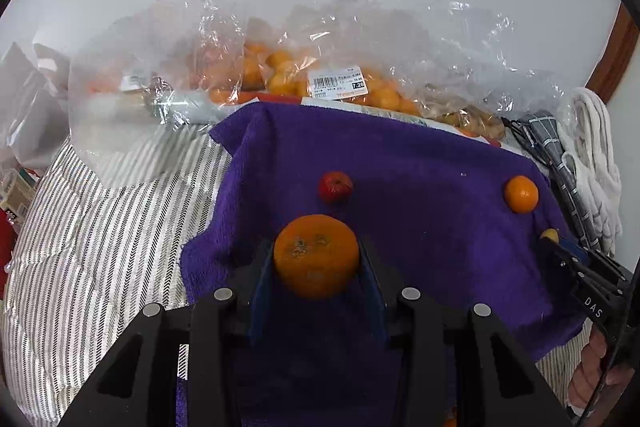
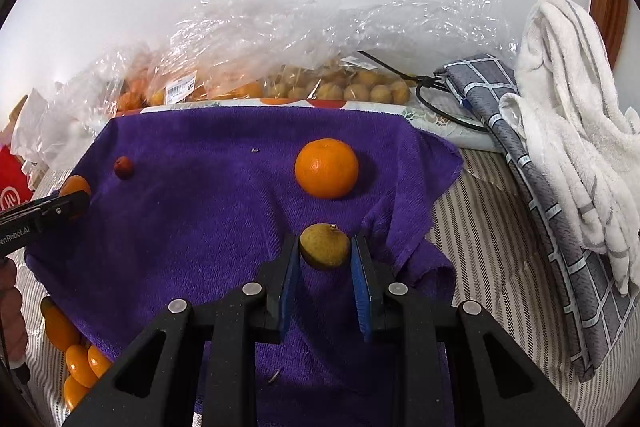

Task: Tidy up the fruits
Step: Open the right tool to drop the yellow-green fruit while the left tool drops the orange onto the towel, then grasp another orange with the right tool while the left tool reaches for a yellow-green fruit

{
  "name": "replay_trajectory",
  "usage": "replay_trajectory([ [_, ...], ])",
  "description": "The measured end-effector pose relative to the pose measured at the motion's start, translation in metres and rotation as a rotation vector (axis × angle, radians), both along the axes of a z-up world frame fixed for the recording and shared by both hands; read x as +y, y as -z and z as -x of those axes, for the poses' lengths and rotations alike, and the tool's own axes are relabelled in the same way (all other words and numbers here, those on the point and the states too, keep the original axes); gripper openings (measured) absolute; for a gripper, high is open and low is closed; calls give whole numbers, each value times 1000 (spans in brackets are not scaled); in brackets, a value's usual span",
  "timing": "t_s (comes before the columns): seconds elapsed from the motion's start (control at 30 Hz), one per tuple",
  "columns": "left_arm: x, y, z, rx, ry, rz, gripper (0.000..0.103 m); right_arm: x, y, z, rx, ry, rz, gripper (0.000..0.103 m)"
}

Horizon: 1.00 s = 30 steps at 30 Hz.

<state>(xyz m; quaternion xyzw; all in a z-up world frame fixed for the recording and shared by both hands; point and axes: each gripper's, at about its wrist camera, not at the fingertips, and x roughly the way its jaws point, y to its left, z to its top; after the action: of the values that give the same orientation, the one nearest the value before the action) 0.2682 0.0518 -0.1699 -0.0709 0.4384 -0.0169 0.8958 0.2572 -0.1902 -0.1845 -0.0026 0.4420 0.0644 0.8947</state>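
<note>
Clear bags (image 1: 304,75) of oranges and longans, one with a price sticker (image 1: 339,83) reading 7.20, line the purple towel's (image 1: 420,163) far edge, while the left gripper (image 1: 316,259) pinches an orange (image 1: 316,255) and the right gripper (image 2: 325,247) pinches a longan (image 2: 325,246).

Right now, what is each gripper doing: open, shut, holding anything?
Left gripper: shut on the large mandarin.
Right gripper: shut on the small yellow-brown fruit.
</note>
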Motion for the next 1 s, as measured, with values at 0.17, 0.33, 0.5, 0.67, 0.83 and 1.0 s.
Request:
replay_trajectory([
  [0.17,-3,4,-1,6,-1,-33,39,1,2,-1,6,-1,-1,29],
  [0.33,-3,2,-1,-3,3,-41,39,5,-4,4,-6,-23,20,52],
  [0.5,-1,0,-1,-8,-1,-24,40,8,-12,11,-31,-24,20,53],
  [0.67,3,-17,8,-71,-8,-9,49,19,-35,28,-117,-49,49,53],
  [0.83,10,-40,18,-121,-26,9,49,28,-57,51,-119,-59,-8,54],
  [1.0,13,-64,32,-159,-16,33,49,50,-55,83,-74,-118,1,55],
])
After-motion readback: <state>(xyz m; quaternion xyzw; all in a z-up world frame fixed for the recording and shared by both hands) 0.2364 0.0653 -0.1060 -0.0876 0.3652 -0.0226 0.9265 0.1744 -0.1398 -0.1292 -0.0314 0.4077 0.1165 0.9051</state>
